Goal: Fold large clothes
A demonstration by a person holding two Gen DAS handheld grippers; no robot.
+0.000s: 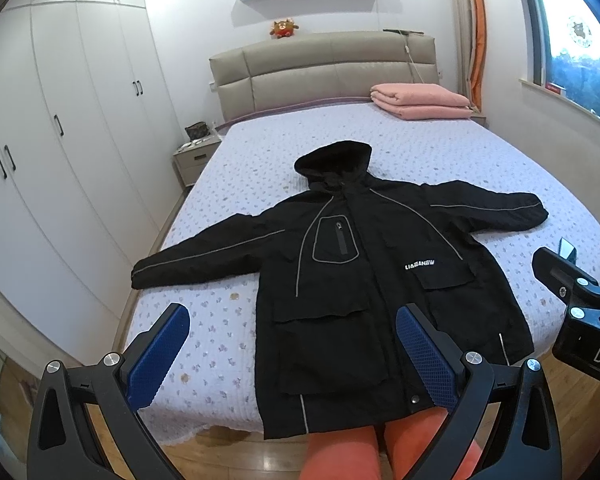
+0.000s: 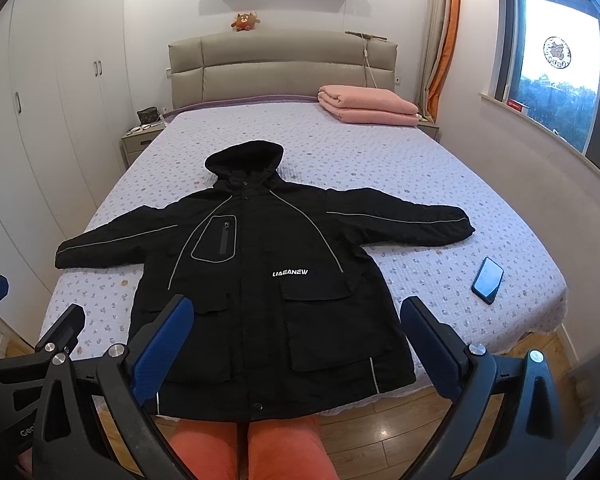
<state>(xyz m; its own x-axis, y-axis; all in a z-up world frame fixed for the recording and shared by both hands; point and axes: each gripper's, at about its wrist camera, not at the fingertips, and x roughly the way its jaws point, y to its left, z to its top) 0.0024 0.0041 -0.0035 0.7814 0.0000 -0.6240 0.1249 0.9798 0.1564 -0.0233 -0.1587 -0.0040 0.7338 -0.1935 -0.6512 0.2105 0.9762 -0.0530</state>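
A black hooded jacket [image 1: 352, 280] lies flat and face up on the bed [image 1: 260, 160], sleeves spread to both sides, hem hanging over the near edge. It also shows in the right wrist view [image 2: 268, 280]. My left gripper [image 1: 292, 316] is open and empty, held above the near edge over the jacket's lower left part. My right gripper [image 2: 296, 312] is open and empty, held above the jacket's hem. The right gripper also shows at the right edge of the left wrist view [image 1: 580, 292].
A dark phone [image 2: 487, 280] lies on the bed right of the jacket. A folded pink blanket [image 2: 368, 106] sits near the headboard. White wardrobes [image 1: 60, 140] stand left, a nightstand [image 1: 196, 156] beside the bed. Wooden floor [image 2: 440, 412] lies below.
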